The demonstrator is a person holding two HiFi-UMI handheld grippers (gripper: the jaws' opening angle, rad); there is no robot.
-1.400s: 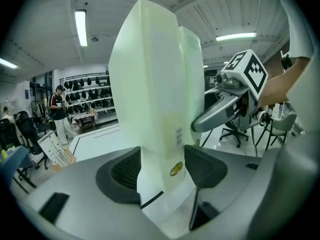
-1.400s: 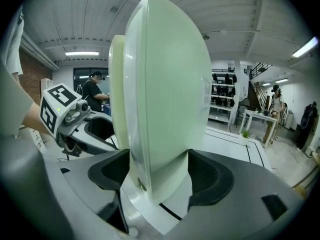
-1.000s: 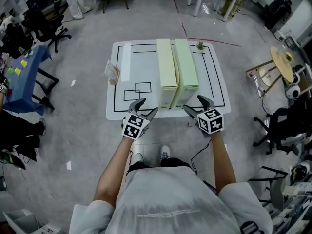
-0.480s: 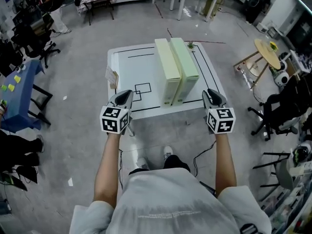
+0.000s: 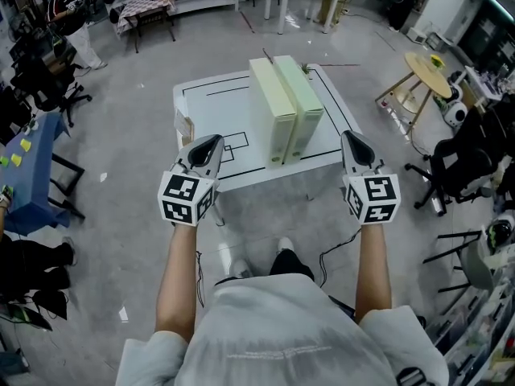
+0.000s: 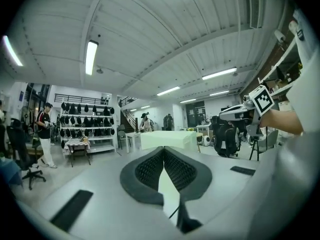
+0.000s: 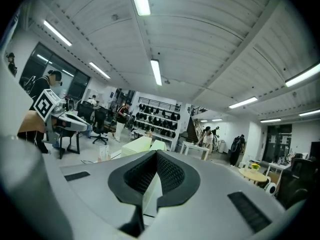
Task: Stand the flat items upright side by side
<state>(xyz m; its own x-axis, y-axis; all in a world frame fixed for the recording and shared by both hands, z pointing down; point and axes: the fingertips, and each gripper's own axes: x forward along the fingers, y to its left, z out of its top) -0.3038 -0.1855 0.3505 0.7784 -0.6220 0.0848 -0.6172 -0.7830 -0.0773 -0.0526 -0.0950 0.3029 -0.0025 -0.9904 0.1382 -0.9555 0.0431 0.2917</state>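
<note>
Two pale green flat boxes, the left box (image 5: 273, 108) and the right box (image 5: 301, 105), stand upright on edge, side by side and touching, on the white marked table (image 5: 205, 117). They show far off in the left gripper view (image 6: 165, 139) and in the right gripper view (image 7: 141, 146). My left gripper (image 5: 211, 145) is held near the table's front left, shut and empty. At the front right, off the table's edge, my right gripper (image 5: 352, 143) is shut and empty too. Both are well clear of the boxes.
A small card stand (image 5: 186, 126) sits at the table's left edge. A blue table (image 5: 32, 167) and office chairs (image 5: 44, 83) are at the left, a round wooden stool (image 5: 425, 67) and a dark chair (image 5: 463, 167) at the right. Bare grey floor surrounds the table.
Both grippers have pulled back from the boxes' near ends, moved apart to the table's sides and lifted, and their jaws have closed. The boxes stayed upright.
</note>
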